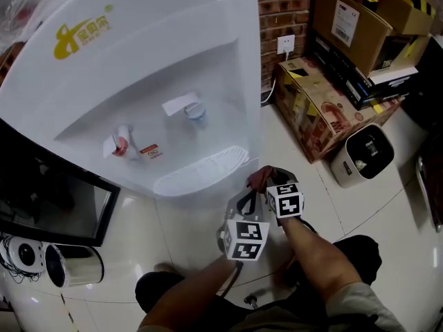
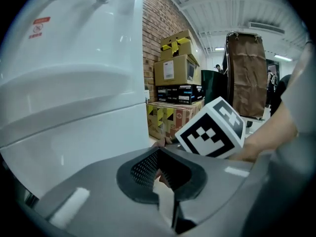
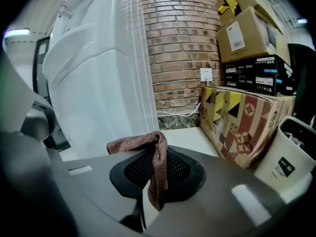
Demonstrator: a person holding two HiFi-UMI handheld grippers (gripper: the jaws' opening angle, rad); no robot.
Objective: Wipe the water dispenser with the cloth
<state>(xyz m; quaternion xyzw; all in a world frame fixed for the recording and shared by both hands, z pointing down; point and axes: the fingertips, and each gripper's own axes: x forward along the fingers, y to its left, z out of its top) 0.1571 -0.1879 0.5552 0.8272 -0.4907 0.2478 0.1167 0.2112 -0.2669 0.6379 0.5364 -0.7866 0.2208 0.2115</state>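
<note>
The white water dispenser (image 1: 138, 81) with a red tap (image 1: 121, 146) and a blue tap (image 1: 196, 111) fills the upper left of the head view. Its drip grille (image 1: 201, 171) is just left of both grippers. My right gripper (image 1: 266, 180) is shut on a brown cloth (image 1: 259, 177), close to the dispenser's lower right corner. In the right gripper view the cloth (image 3: 159, 157) hangs between the pads and drapes over the left jaw. My left gripper (image 1: 246, 194) sits just behind and left of it. Its jaws (image 2: 158, 174) stand nearly together with nothing gripped.
Cardboard boxes (image 1: 346, 26) are stacked against the brick wall (image 1: 284, 5), with a patterned box (image 1: 315, 109) and a small white appliance (image 1: 363, 154) on the floor to the right. A dark-framed panel (image 1: 48, 199) and a white cylinder (image 1: 73, 265) stand at the left.
</note>
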